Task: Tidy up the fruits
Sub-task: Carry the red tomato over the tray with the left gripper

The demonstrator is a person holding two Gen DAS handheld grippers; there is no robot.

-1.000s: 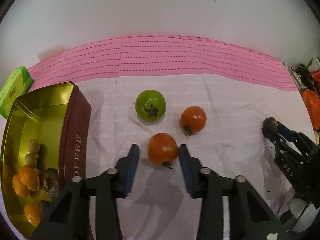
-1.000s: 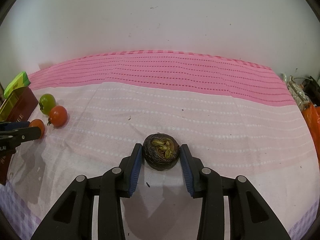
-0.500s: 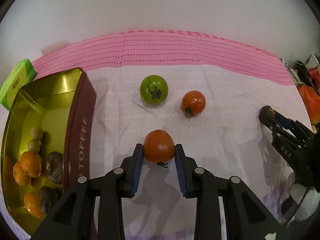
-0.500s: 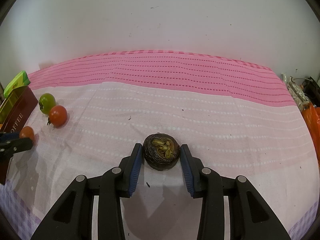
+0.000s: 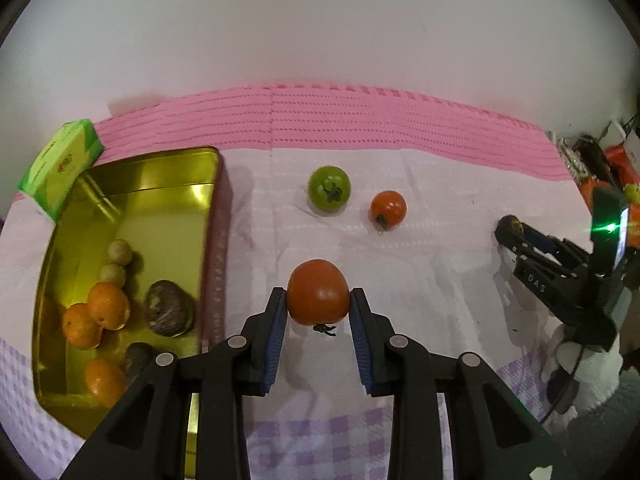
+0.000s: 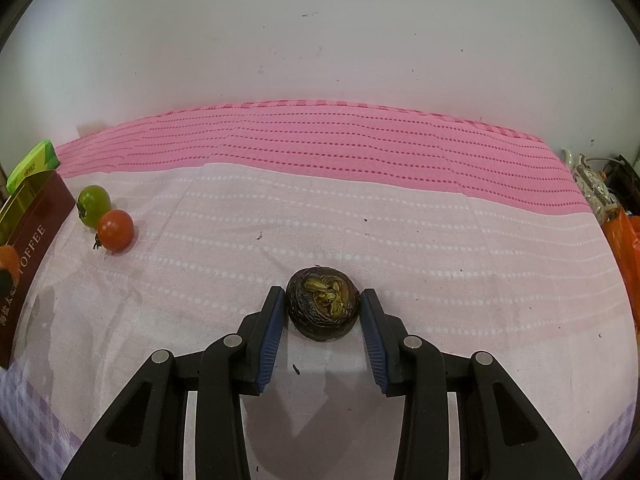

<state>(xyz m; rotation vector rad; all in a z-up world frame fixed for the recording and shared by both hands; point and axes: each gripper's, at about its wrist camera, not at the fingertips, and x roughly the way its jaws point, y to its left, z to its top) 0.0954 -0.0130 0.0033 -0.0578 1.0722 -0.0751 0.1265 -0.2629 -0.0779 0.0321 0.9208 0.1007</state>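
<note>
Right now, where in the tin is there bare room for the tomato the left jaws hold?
The far half of the tin, toward the green box, is bare gold floor. The near half is crowded: oranges, dark fruits, small pale fruits. The red tomato fits best there.
</note>
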